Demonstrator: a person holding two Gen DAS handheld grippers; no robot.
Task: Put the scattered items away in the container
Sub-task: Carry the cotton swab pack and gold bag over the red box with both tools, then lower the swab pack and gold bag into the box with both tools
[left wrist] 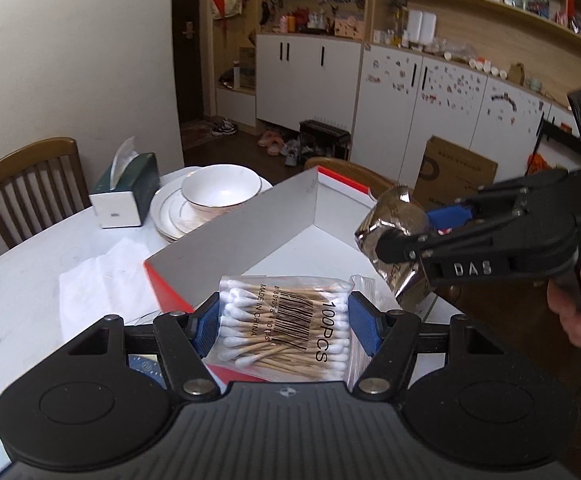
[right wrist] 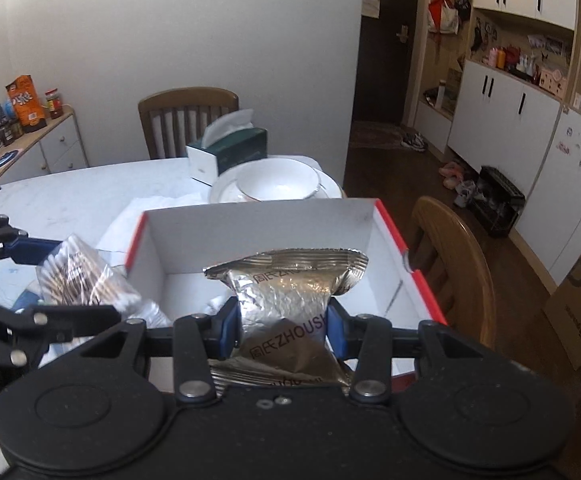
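Note:
A red-and-white cardboard box (left wrist: 250,228) stands open on the white table; it also shows in the right wrist view (right wrist: 258,232). My left gripper (left wrist: 284,326) is shut on a clear bag of cotton swabs (left wrist: 286,328) and holds it above the box's near corner. The bag also shows in the right wrist view (right wrist: 86,276), at the box's left wall. My right gripper (right wrist: 282,330) is shut on a silver foil snack packet (right wrist: 286,292), held over the box's open inside. The packet also shows in the left wrist view (left wrist: 398,236), at the right, in the right gripper (left wrist: 410,236).
A green tissue box (left wrist: 128,190), a white bowl (left wrist: 220,190) on stacked plates and a crumpled white tissue (left wrist: 94,288) lie on the table beyond the box. Wooden chairs stand at the far side (right wrist: 188,116) and at the right (right wrist: 450,256).

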